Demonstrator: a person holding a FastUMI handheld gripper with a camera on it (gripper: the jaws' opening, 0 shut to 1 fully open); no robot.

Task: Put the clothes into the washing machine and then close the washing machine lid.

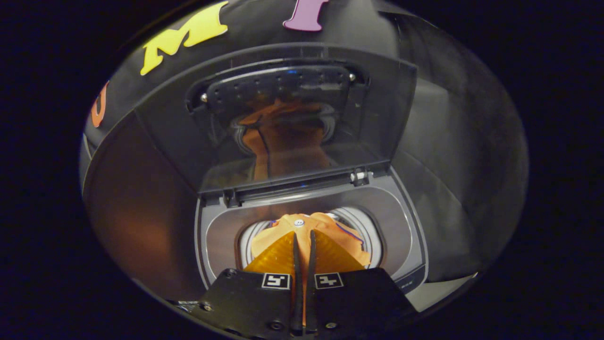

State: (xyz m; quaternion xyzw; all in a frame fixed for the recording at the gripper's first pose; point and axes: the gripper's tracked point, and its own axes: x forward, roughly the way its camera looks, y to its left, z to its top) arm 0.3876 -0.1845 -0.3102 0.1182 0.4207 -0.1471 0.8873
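My gripper [303, 238] is shut on an orange garment [351, 243] with a white button near the fingertips. The cloth hangs from the fingers over the round drum opening [365, 224] of a small grey top-loading washing machine [406, 255]. Orange folds spread to both sides of the fingers and hide most of the drum. The machine's dark see-through lid [292, 118] stands raised on its hinge beyond the opening, and the orange cloth shows as a reflection in it.
The booth's black cloth wall [462, 141] rises behind and to both sides of the machine. The lid's handle bar [278, 87] sits along its upper edge. A pale surface [434, 293] shows beside the machine's near right corner.
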